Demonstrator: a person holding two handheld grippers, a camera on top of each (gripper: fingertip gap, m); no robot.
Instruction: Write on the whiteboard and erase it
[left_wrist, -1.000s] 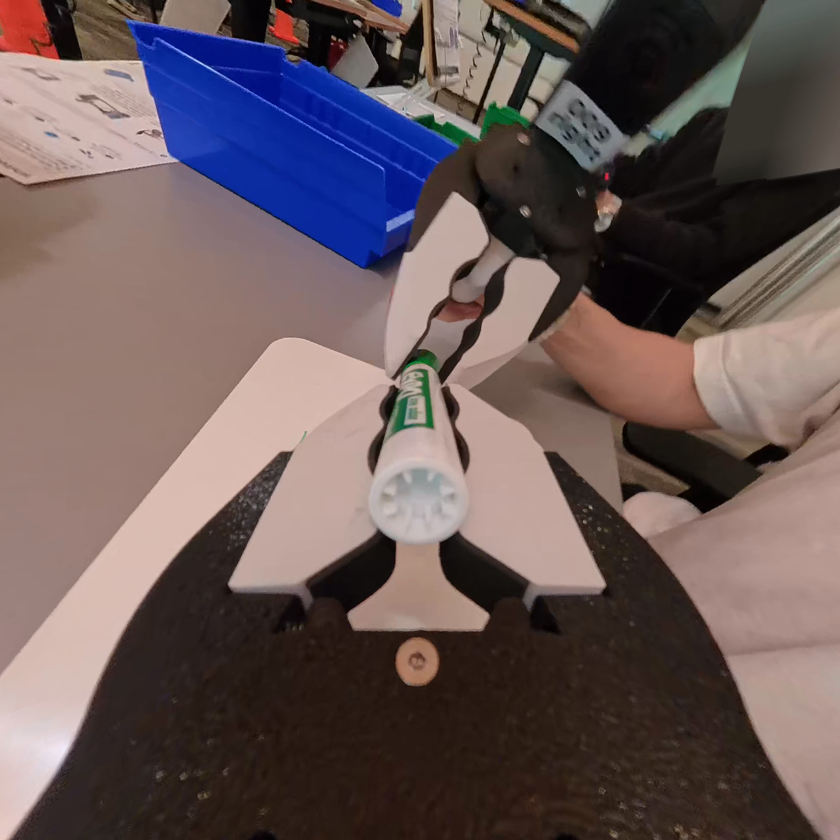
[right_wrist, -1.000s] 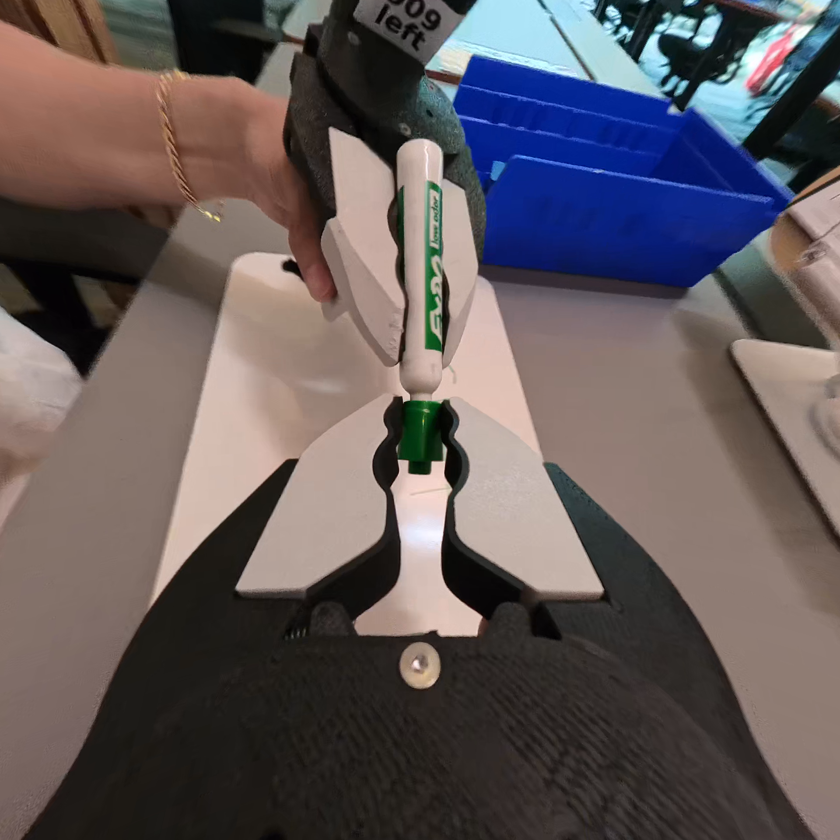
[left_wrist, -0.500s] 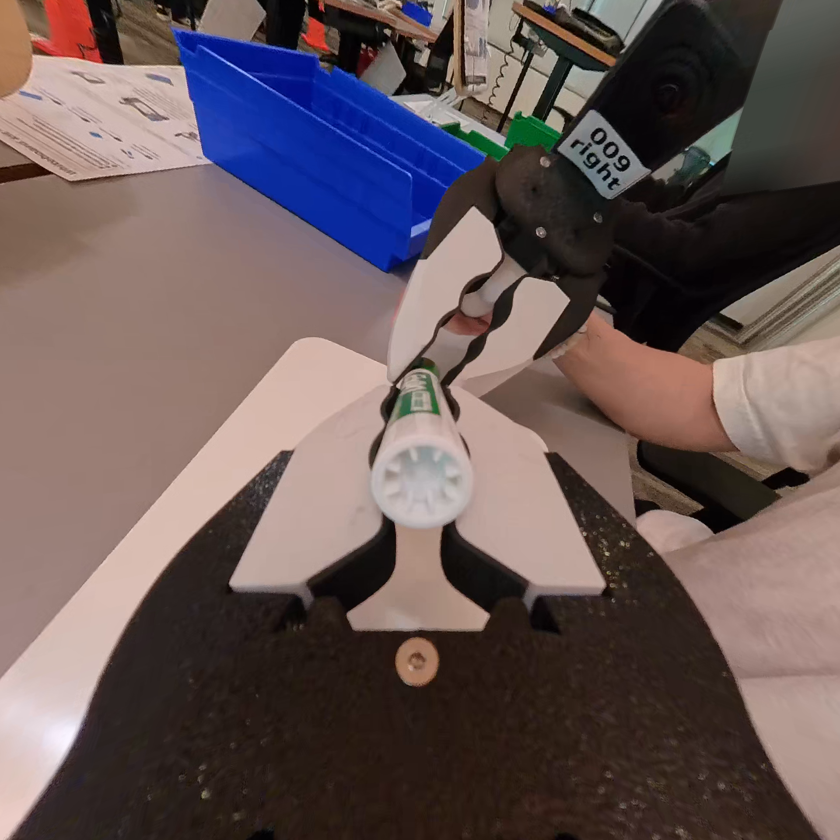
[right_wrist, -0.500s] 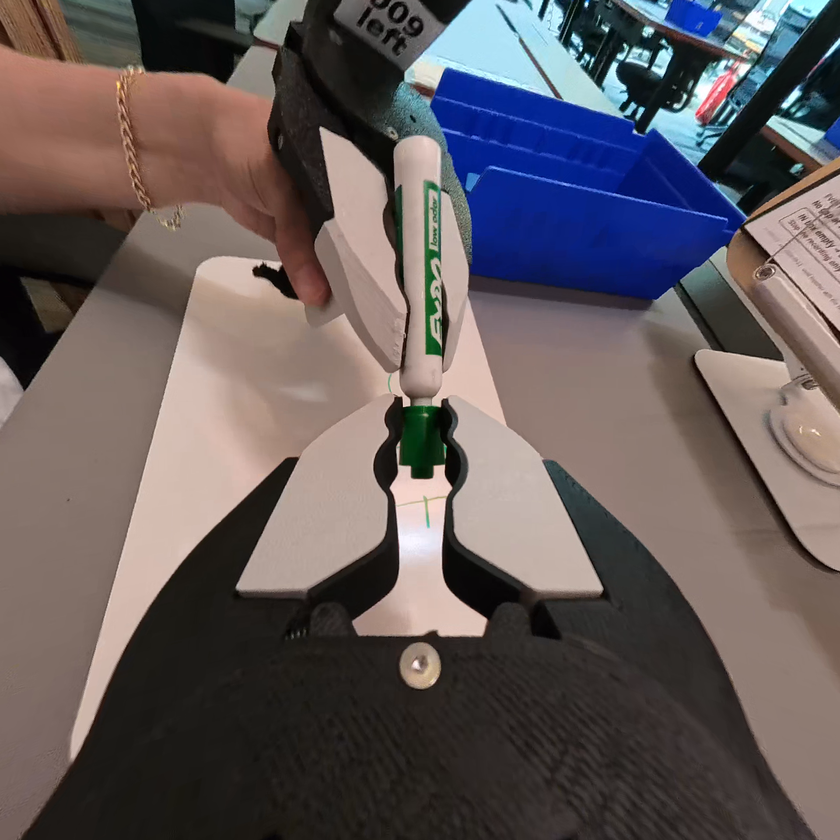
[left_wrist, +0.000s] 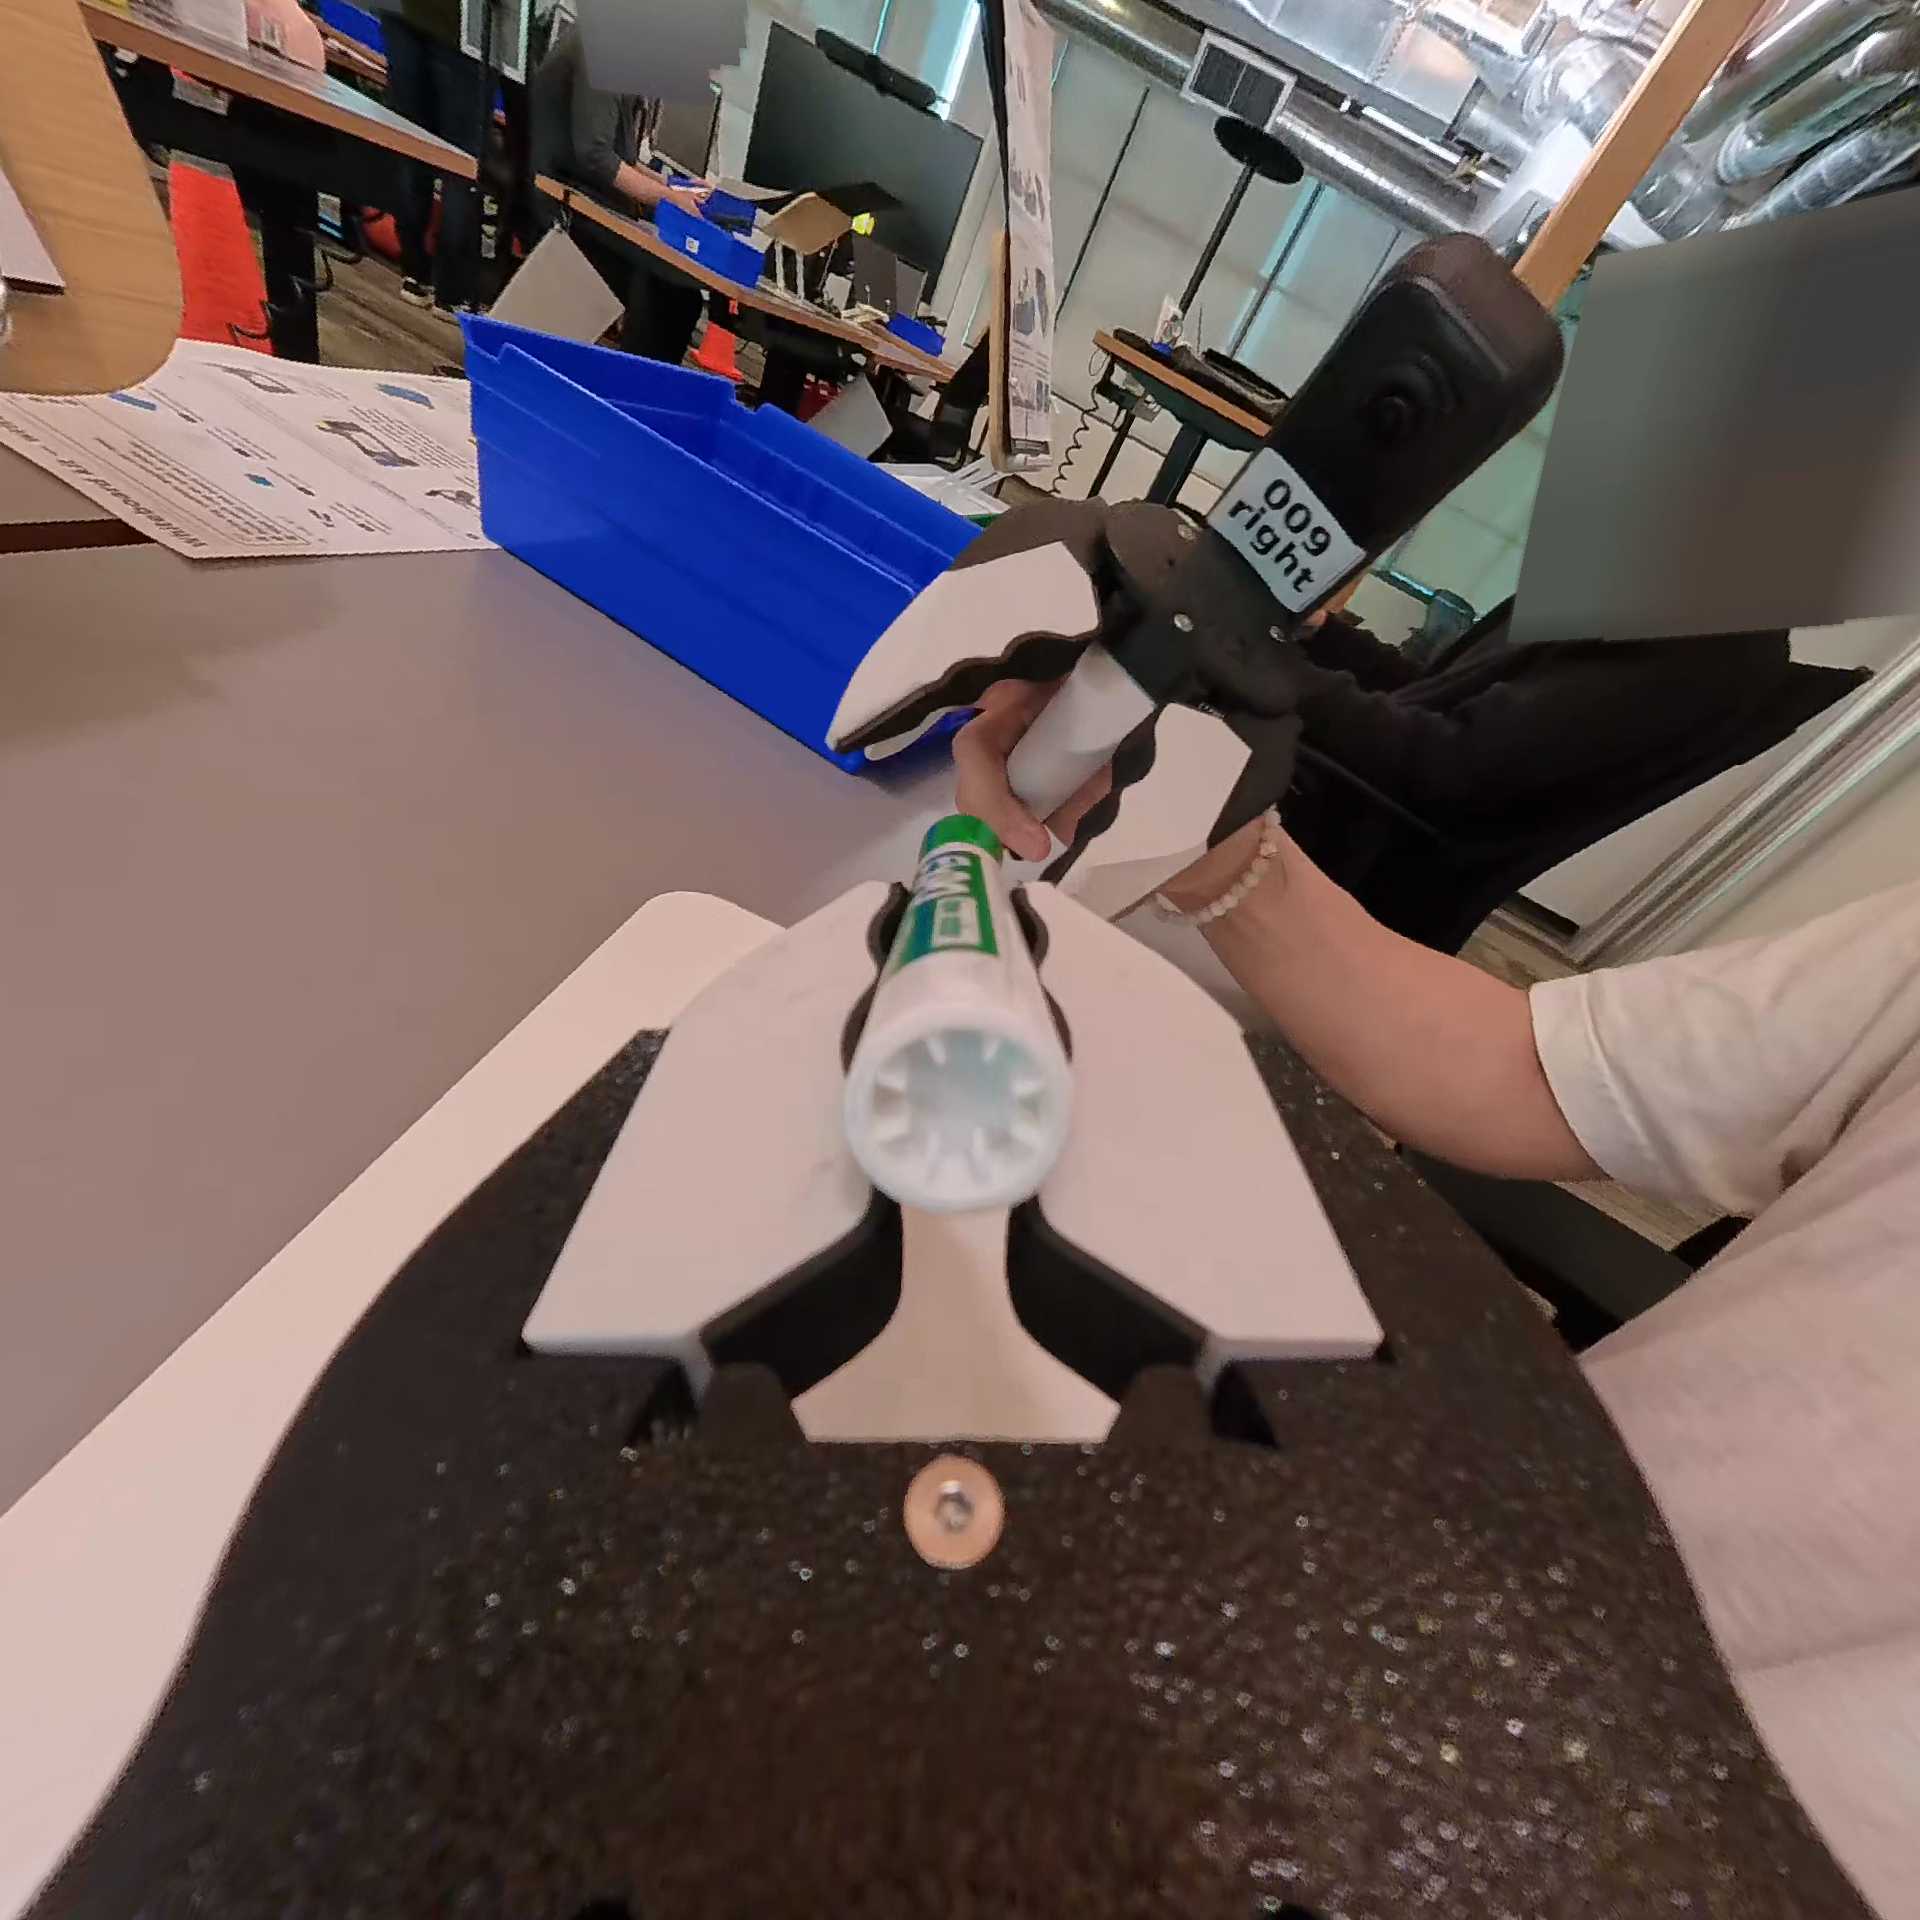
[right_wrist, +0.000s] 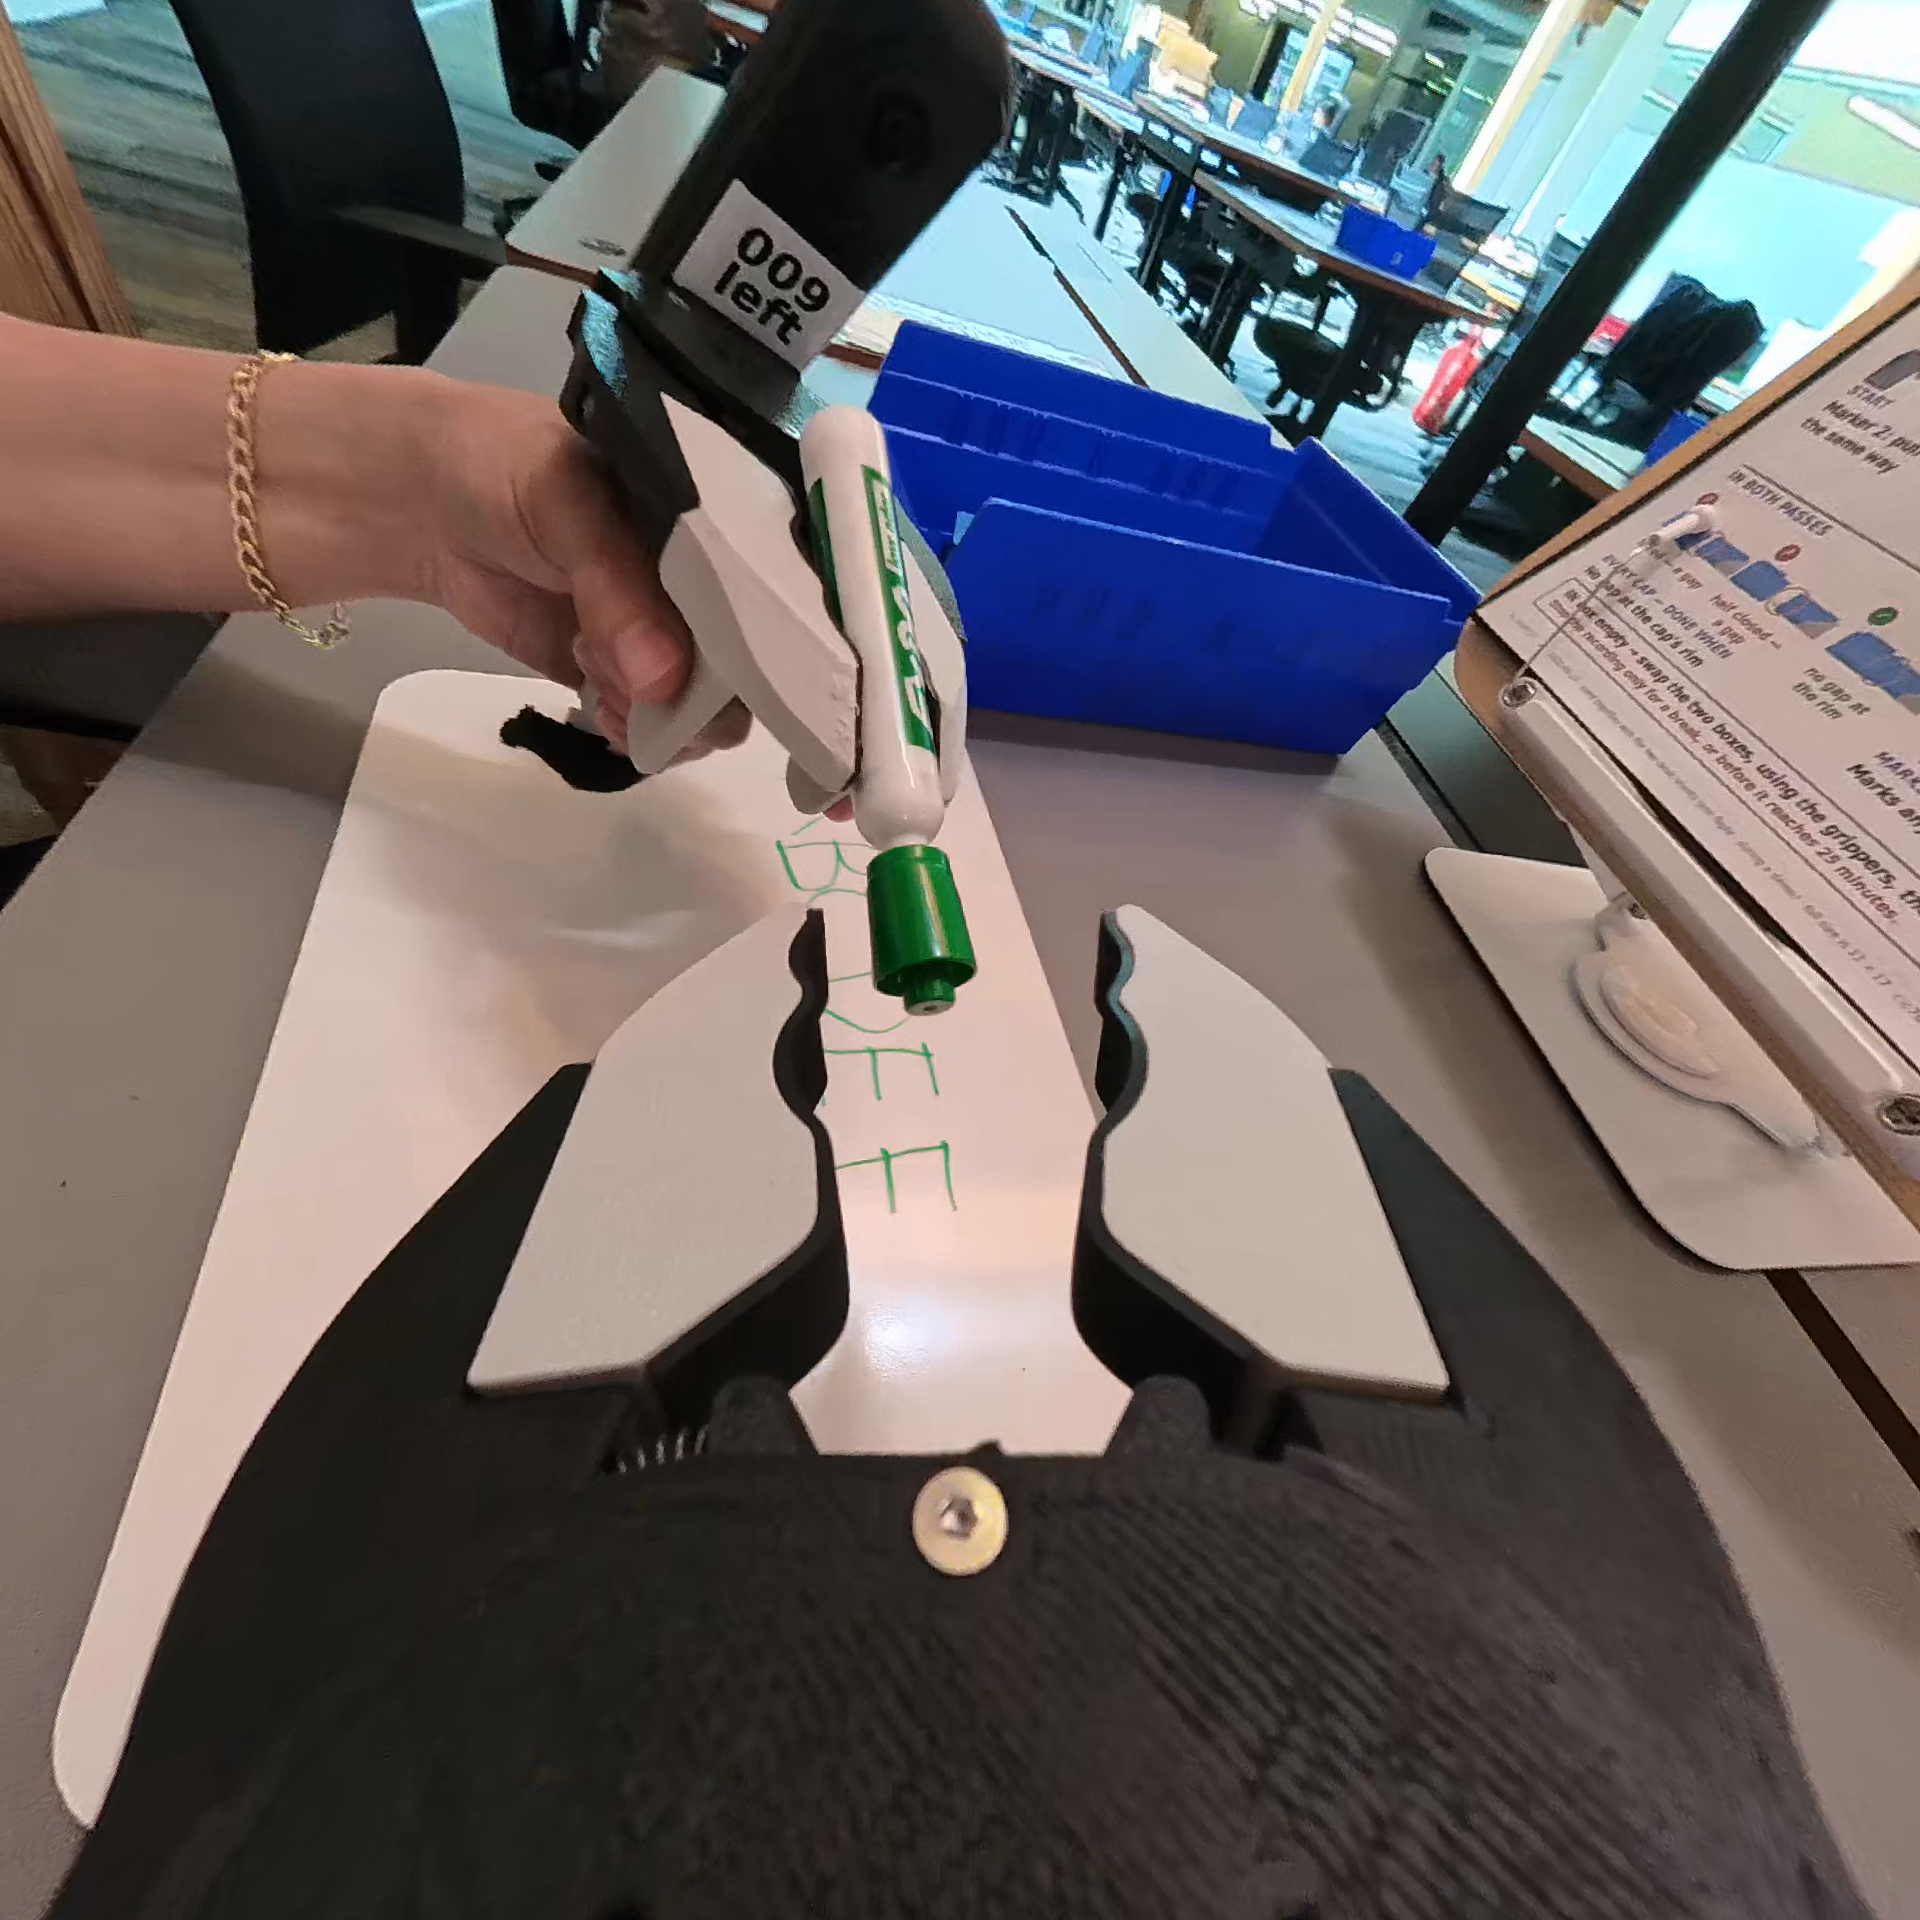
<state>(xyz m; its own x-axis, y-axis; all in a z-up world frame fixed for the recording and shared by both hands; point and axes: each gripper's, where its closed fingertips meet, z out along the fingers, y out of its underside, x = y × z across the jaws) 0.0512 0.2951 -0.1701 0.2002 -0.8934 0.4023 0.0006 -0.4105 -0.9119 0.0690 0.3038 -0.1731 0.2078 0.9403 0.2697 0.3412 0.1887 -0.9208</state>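
Whiteboard (right_wrist: 416, 1039) lies flat on the grey table (right_wrist: 1195, 831), green letters already on it, so writing looks done and the capped marker (right_wrist: 883, 644) must be put down before erasing. Left gripper (left_wrist: 961, 925) clenches the marker's barrel, tilted cap-down above the letters. Right gripper (right_wrist: 961, 1049) hovers near, jaws spread and empty, cap (right_wrist: 920, 925) between its tips untouched.

White marker (right_wrist: 878, 634), green cap on, tilted over whiteboard (right_wrist: 436, 935) — flat, green letters written.
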